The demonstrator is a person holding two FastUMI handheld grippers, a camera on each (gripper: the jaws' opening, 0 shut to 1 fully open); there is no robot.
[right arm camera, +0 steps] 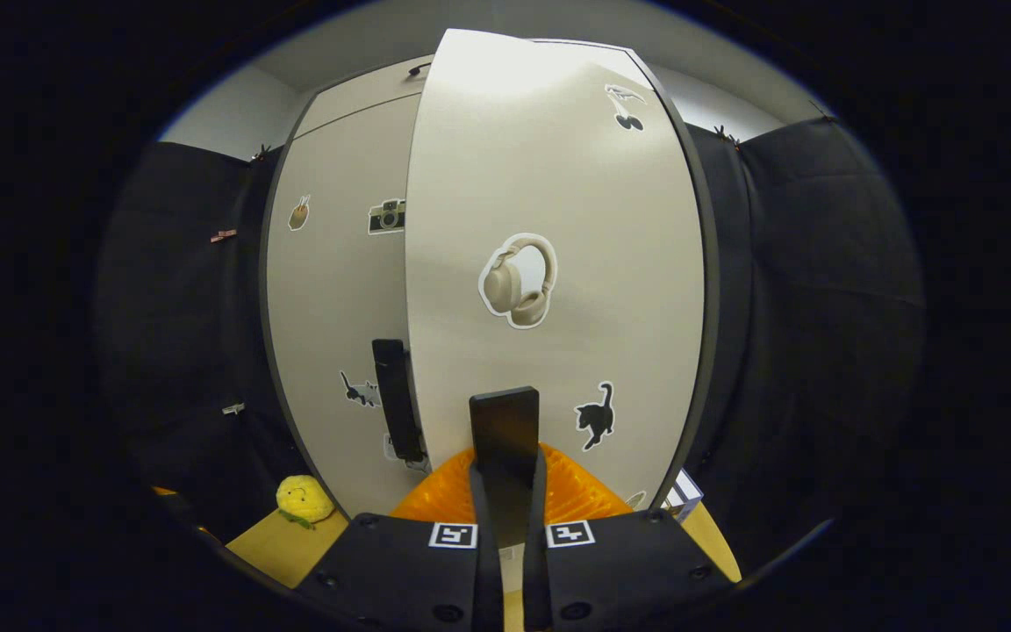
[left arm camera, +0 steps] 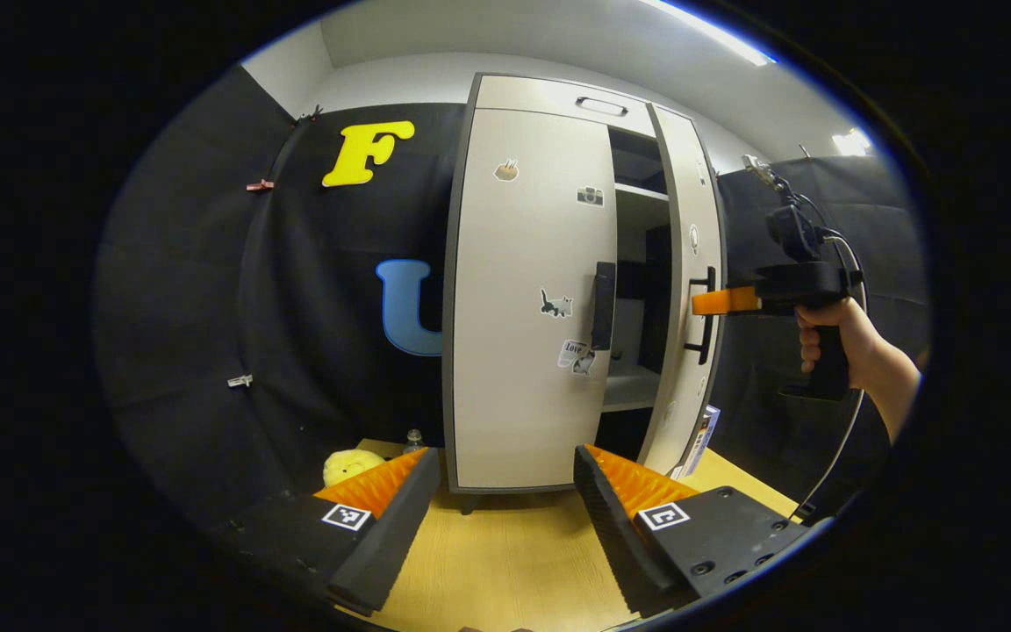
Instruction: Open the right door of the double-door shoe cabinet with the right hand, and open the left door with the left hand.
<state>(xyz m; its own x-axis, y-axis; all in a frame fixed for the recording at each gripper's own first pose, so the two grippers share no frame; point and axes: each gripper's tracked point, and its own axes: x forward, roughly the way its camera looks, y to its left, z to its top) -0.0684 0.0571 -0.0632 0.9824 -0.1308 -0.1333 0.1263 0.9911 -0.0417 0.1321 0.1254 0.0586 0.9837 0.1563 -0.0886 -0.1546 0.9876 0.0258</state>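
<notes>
Left gripper view: the left gripper is held low over the table, level and aimed at the cabinet, its jaws spread wide with nothing between them. The left door stands shut straight ahead, well apart from the jaws, with its dark handle on the door's right edge, higher than the fingers. To the right, the right gripper is seen held by a hand on a pistol grip, forearm coming in from the right edge, orange fingers pointing left at the right handle. The right door is swung partly out, so that shelves are seen in the gap between the doors. A yellow plush lies on the table left of the cabinet.

Right gripper view: the right gripper is seen close up against the right door, its jaws closed on the right handle, which stands upright between the fingers. The left door lies behind and to the left, its handle just beside the open door's edge.
</notes>
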